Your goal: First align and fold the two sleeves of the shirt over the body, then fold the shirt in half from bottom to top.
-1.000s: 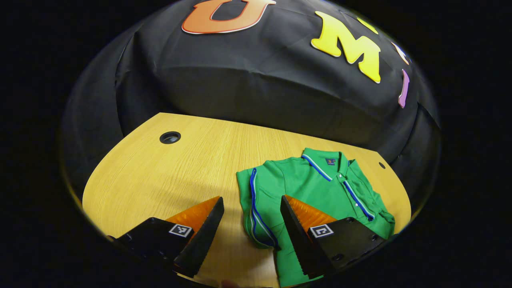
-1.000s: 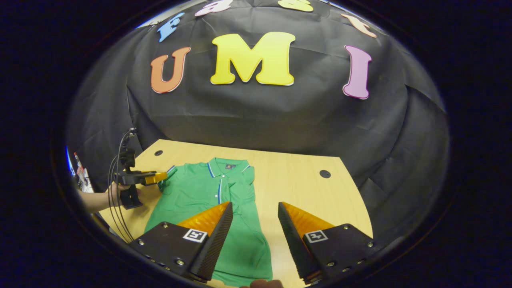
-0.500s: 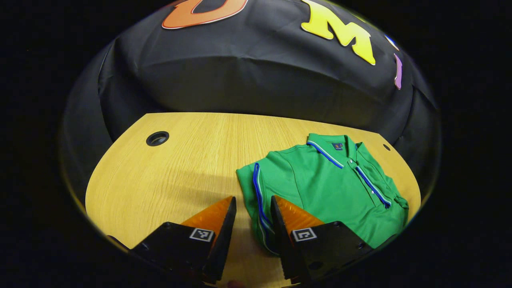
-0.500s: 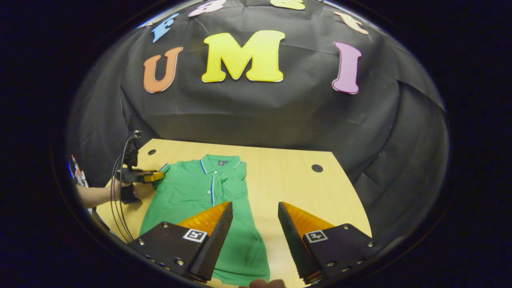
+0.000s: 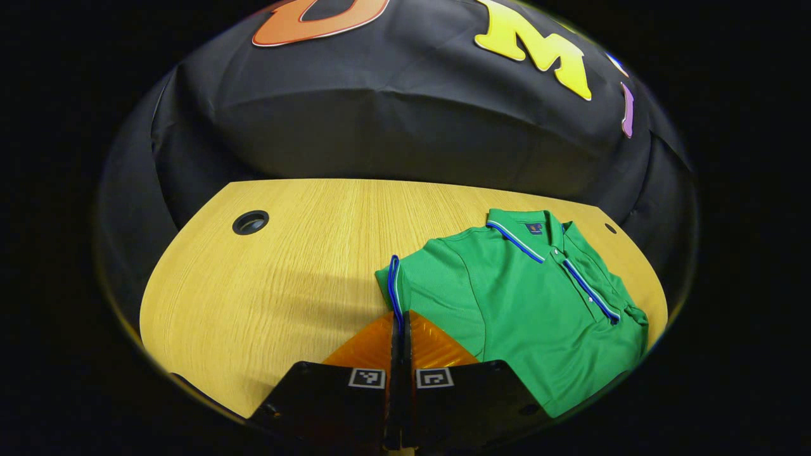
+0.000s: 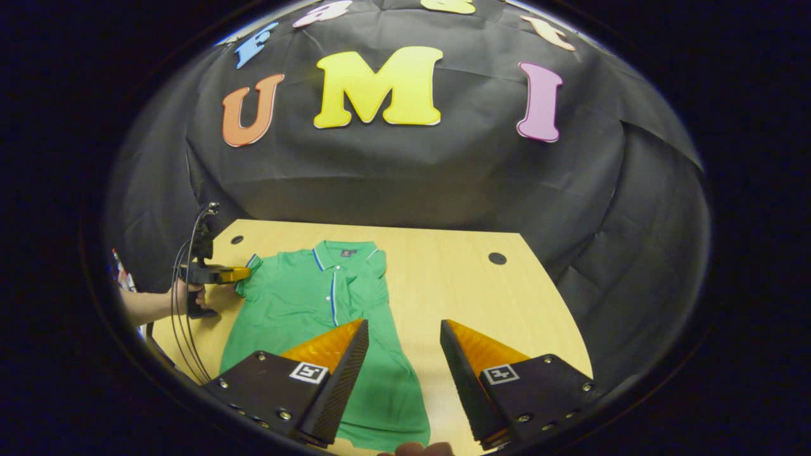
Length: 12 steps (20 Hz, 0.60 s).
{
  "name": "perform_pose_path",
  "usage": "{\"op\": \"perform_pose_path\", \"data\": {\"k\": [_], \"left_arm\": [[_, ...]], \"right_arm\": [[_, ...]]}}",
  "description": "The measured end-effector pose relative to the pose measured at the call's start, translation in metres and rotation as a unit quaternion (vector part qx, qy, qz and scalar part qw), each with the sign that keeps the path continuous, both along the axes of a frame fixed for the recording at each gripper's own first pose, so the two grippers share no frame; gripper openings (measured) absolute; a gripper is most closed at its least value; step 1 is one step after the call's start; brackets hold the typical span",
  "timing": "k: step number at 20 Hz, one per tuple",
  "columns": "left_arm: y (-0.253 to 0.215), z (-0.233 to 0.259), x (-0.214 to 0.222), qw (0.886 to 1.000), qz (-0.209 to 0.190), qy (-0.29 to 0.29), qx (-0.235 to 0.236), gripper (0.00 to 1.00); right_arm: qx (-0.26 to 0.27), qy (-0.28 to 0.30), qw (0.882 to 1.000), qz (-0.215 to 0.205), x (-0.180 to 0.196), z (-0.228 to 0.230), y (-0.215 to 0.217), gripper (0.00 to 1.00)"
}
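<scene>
Left gripper [image 5: 399, 329]: jaws closed on the striped cuff of the left sleeve [image 5: 394, 288]; right gripper [image 6: 399, 354] jaws wide apart, empty, above the hem. The green shirt [image 6: 317, 310] lies flat on the bench [image 5: 266, 285]. Carry the cuff low across the body, keeping the fold edge straight

No readable text; the shirt [image 5: 532, 297] collar label is too small.

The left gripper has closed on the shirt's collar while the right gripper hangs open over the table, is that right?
Not the collar. In the left gripper view, the left gripper is shut on the striped cuff of the shirt's sleeve; the collar lies untouched. The right gripper does hang open.
</scene>
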State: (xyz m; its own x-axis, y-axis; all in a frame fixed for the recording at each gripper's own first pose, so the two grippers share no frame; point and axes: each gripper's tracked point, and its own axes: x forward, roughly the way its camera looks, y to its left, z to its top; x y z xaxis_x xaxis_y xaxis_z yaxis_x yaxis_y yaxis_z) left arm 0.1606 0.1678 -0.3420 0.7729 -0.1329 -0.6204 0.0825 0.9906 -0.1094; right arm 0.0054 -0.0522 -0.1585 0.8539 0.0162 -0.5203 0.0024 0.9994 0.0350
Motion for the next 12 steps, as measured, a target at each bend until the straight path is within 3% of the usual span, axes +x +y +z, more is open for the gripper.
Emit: {"op": "perform_pose_path", "data": {"k": [4,12], "left_arm": [[-0.008,0.036,0.007,0.999,-0.008,-0.038,-0.002,0.03],[-0.058,0.093,0.013,0.993,-0.080,-0.079,0.020,0.03]], "right_arm": [[0.007,-0.007,1.000,-0.011,-0.002,0.003,-0.005,0.74],[0.004,-0.032,0.999,-0.032,-0.016,0.013,-0.017,0.73]]}}
